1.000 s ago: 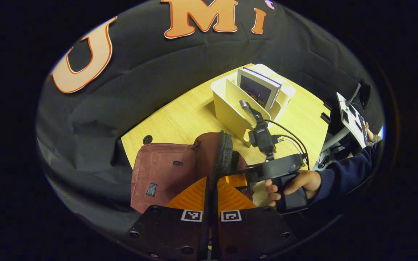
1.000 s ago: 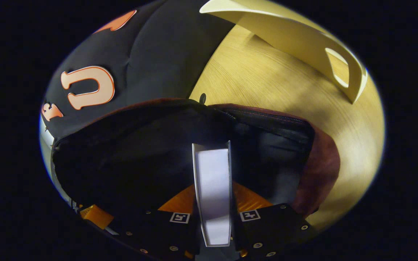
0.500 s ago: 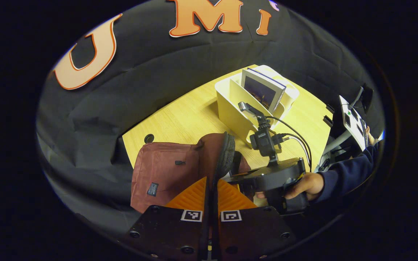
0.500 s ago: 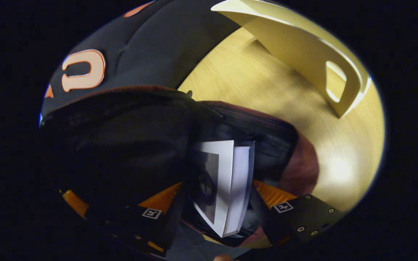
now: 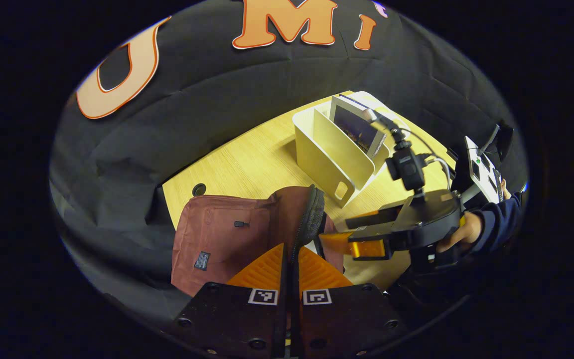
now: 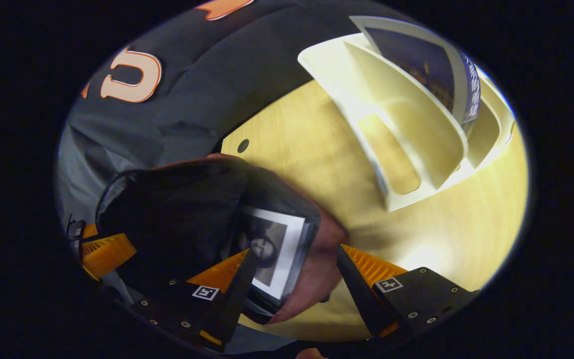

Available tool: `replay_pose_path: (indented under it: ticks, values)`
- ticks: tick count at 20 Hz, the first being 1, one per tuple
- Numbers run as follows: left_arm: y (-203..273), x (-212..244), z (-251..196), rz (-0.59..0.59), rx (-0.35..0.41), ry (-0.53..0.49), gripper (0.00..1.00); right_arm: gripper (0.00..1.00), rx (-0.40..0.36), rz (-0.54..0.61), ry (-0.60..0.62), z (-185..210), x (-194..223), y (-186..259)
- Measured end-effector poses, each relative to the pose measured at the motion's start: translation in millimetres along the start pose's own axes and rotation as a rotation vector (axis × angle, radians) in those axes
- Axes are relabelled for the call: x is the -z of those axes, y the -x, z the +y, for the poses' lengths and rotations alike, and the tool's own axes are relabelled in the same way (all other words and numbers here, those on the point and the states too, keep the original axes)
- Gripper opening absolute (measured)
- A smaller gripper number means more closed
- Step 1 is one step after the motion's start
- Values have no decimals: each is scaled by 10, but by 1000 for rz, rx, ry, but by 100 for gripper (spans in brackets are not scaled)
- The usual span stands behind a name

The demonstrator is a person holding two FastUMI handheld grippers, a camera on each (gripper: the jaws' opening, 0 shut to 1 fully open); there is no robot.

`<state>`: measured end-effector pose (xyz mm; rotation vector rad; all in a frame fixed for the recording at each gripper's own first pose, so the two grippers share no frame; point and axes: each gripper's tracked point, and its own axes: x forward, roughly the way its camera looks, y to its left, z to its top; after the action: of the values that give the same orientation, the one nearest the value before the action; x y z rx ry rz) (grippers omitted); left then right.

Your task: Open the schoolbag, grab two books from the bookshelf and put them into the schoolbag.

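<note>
We pinch the zip edge of the maroon fabric schoolbag w/ the left gripper, propping its mouth open. The right gripper is spread, empty — first white-covered book lies inside, just beyond its fingers; second dark-covered book waits in the cream plastic bookshelf.

In the right gripper view a book lies inside the open schoolbag on the table. Beyond the schoolbag stands the bookshelf, holding a second book in a rear compartment.
</note>
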<state>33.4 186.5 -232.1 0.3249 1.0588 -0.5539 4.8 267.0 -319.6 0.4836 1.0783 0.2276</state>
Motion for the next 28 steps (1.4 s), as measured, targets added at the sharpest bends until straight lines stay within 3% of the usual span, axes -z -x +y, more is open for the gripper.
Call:
replay_pose_path:
  ticks: [9, 16, 24, 28]
  values:
    - [-67, 46, 29, -11, -3, 59, 4, 98, 157, -6, 198, -548, -365, 765]
    - [-177, 67, -9, -11, 4, 105, 4, 98, 280, 22, 336, -876, -908, 1278]
    - [-253, 124, -29, 2, 8, 152, 5, 98, 346, 75, 417, -930, -1694, 1461]
    - [-233, 136, 21, 11, -12, 157, 5, 98, 327, 121, 404, -836, -1942, 1365]
